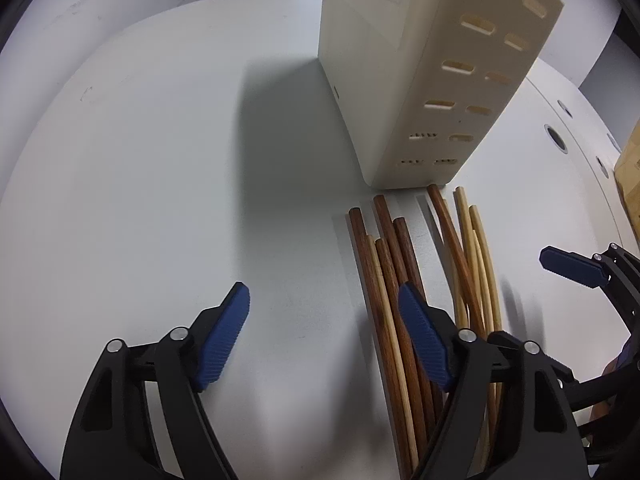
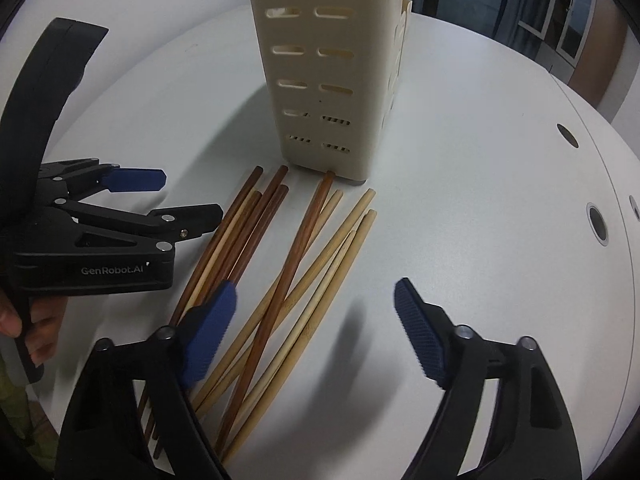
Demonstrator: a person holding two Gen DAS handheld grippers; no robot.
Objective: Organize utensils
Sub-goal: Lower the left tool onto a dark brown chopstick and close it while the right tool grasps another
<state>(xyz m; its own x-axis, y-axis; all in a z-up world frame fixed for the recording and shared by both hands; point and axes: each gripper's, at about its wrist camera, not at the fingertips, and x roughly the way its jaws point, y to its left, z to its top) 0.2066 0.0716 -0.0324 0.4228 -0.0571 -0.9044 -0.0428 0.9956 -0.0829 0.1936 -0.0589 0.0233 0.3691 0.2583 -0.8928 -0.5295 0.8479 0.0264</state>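
White tabletop (image 1: 140,160) fills both views, with round holes (image 2: 597,222) off to the right and a cardboard box (image 1: 630,184) at the far right edge. Ahead of both grippers stands a cream slotted holder (image 2: 320,80), upright, with the chopsticks (image 2: 288,264) lying loose on the table just in front of its base; one dark stick's tip touches the holder's foot. The left gripper (image 1: 324,332) hangs with jaws wide and nothing between them, the chopsticks under and beyond its right finger. The right gripper (image 2: 314,332) is also wide and empty, the light and dark sticks crossing beneath its left finger. A hand (image 2: 24,320) grips the left tool's handle.
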